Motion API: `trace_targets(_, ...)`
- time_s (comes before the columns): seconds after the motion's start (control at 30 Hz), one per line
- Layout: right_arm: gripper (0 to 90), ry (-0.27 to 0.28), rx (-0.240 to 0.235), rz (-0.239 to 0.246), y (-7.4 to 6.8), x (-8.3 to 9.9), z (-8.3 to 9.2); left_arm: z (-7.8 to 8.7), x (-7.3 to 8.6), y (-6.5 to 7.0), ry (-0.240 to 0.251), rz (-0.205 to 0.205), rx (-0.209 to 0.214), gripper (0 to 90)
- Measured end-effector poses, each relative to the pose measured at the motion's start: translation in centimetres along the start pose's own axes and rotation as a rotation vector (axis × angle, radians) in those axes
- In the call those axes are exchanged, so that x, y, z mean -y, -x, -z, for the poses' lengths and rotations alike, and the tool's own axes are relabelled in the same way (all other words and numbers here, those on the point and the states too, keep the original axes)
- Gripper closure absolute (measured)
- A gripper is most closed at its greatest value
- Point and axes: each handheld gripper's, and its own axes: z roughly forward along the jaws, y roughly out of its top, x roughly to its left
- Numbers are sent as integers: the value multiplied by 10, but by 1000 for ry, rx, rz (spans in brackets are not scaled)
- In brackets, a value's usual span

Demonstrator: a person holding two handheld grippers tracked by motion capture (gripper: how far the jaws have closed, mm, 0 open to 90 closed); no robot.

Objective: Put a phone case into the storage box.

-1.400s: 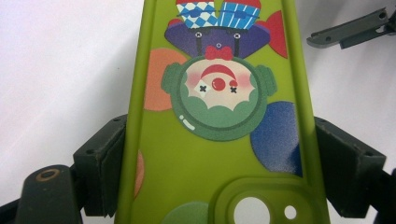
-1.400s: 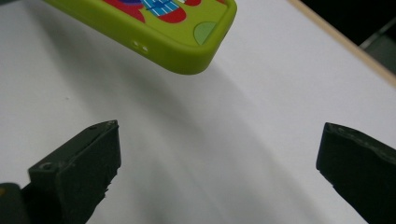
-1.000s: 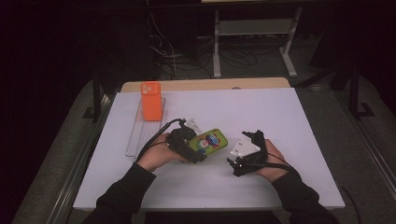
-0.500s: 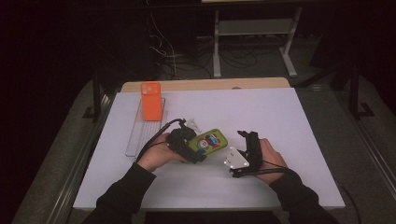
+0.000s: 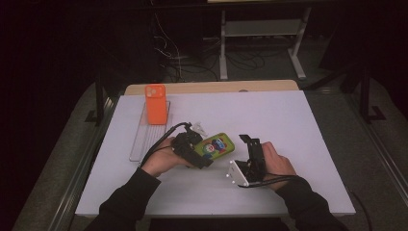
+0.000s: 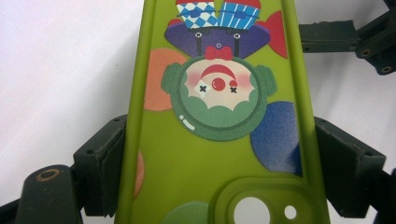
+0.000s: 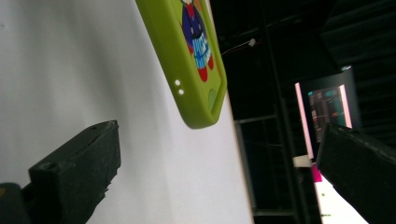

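Observation:
A green phone case (image 5: 219, 146) printed with a clown lies low over the white table (image 5: 288, 120), and my left gripper (image 5: 204, 155) is shut on its near end. In the left gripper view the two black pads (image 6: 100, 163) press on the long edges of the case (image 6: 219, 116), close to its camera cut-out. My right gripper (image 5: 247, 140) stands open just right of the case, turned on its side in the hand. In the right gripper view its jaws (image 7: 219, 158) are wide apart with nothing between them, and the end of the case (image 7: 196, 51) lies ahead.
An orange phone case (image 5: 155, 103) stands upright on a clear slotted rack (image 5: 146, 137) at the table's back left. A small clear bit (image 5: 198, 129) lies behind my left hand. Dark stands and cables lie beyond the far edge. Part of my right gripper (image 6: 345, 39) shows past the case.
My right gripper has shifted left toward the green case and rolled onto its side. The left gripper and the case have kept still.

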Motion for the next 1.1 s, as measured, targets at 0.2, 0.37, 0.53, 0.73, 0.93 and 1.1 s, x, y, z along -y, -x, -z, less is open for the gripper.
trace_targets(0.2, 0, 29, 61, 91, -5, -4, 0, 0, -1, 2, 4, -4, 7, 154)
trace_targets(0.37, 15, 43, 77, 129, -10, -8, -3, 2, -2, 3, -1, -22, 10, 154)
trace_targets(0.53, 84, 65, 94, 170, -16, -14, -6, 1, -3, 5, 9, -17, 12, 154)
trace_targets(0.73, 223, 66, 110, 213, -20, -21, -5, 1, -4, 6, 0, -23, 16, 154)
trace_targets(0.93, 407, 65, 103, 243, -23, -21, -5, 0, -4, 9, 21, -11, 17, 154)
trace_targets(1.1, 547, 73, 105, 254, -25, -22, -4, 0, -5, 8, 5, -36, 21, 154)
